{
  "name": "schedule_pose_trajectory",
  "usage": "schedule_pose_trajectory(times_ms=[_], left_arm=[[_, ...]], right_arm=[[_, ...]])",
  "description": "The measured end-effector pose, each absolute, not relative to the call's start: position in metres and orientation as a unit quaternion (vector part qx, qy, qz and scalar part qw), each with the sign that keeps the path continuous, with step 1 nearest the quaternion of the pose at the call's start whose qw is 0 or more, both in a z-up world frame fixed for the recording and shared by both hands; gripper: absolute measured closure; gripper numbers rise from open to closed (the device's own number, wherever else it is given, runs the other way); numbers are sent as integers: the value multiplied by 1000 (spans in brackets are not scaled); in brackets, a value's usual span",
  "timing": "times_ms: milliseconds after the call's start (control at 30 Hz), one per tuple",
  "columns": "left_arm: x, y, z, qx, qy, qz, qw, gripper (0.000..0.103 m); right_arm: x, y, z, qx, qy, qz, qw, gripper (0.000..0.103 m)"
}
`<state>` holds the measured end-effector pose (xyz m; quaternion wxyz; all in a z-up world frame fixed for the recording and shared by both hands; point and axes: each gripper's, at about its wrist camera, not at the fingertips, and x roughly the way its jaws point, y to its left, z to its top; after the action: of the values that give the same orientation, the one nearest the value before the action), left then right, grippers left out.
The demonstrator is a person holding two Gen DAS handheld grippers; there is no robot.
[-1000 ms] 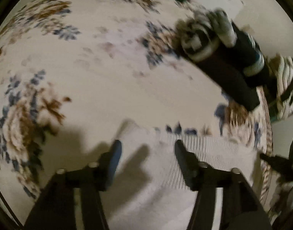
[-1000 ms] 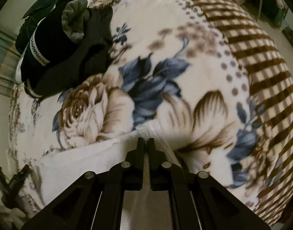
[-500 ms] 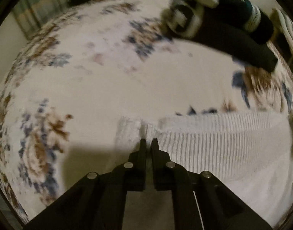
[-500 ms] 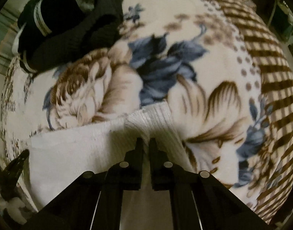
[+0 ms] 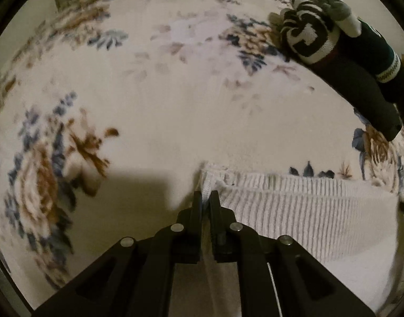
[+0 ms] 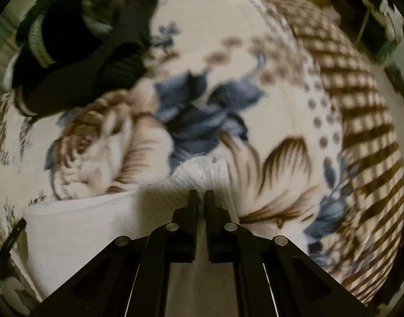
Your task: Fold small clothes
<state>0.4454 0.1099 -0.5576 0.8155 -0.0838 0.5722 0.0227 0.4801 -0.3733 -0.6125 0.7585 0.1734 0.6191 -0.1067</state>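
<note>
A white ribbed garment [image 5: 294,206] lies on a floral blanket [image 5: 175,105]. In the left wrist view my left gripper [image 5: 206,194] pinches the garment's left corner; its jaws are opening slightly, but the fabric still sits squeezed between the pads. In the right wrist view the same white garment [image 6: 83,222] stretches to the left. My right gripper [image 6: 201,194] is shut on its bunched ribbed corner. Both grippers point steeply down at the blanket [image 6: 254,52].
A pile of dark and striped small clothes [image 5: 355,79] lies at the blanket's far right, and shows at the upper left in the right wrist view [image 6: 70,60]. The blanket's brown checked border [image 6: 360,119] runs along the right. Dark furniture stands beyond it.
My left gripper stood open over the white garment's edge and has since closed on its corner. The right gripper stayed shut on the other corner. Both views have shifted a little.
</note>
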Motion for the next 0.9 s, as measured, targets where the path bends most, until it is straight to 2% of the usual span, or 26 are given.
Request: schedule_pose_trajectory(times_ms=[33, 67, 100, 133, 200, 233, 267, 300, 333, 367, 567, 767, 867, 900], left_arm=[[447, 113, -555, -96, 574, 20, 813, 95], [447, 115, -552, -104, 578, 15, 809, 95], [448, 115, -547, -108, 583, 6, 805, 95], [447, 113, -540, -107, 587, -4, 802, 95], [444, 109, -525, -89, 586, -7, 806, 91], [440, 102, -513, -70, 582, -7, 810, 76], [438, 100, -504, -61, 579, -7, 813, 55], [435, 98, -495, -58, 575, -10, 816, 44], [430, 96, -485, -60, 569, -19, 820, 28], [426, 95, -479, -61, 566, -25, 822, 25], [391, 58, -474, -49, 587, -76, 805, 25], [353, 21, -511, -17, 623, -105, 775, 25], [344, 9, -527, -4, 630, -104, 770, 25], [342, 7, -529, 1, 629, -105, 770, 25]], right_arm=[[481, -376, -616, 192, 628, -98, 748, 97], [480, -380, -615, 212, 629, -89, 743, 92], [478, -384, -612, 229, 631, -83, 737, 81], [472, -392, -605, 260, 628, -73, 730, 75], [456, -405, -587, 296, 607, -67, 735, 38], [440, -415, -572, 320, 585, -63, 743, 33], [430, -421, -564, 330, 575, -66, 746, 27], [410, -430, -552, 341, 565, -80, 747, 25], [390, -437, -545, 349, 561, -97, 744, 25], [370, -442, -541, 359, 558, -112, 740, 25], [254, -427, -532, 415, 519, -174, 727, 25], [259, -406, -568, 405, 530, -145, 731, 27], [275, -396, -585, 377, 556, -139, 728, 95], [270, -396, -580, 369, 548, -151, 735, 95]])
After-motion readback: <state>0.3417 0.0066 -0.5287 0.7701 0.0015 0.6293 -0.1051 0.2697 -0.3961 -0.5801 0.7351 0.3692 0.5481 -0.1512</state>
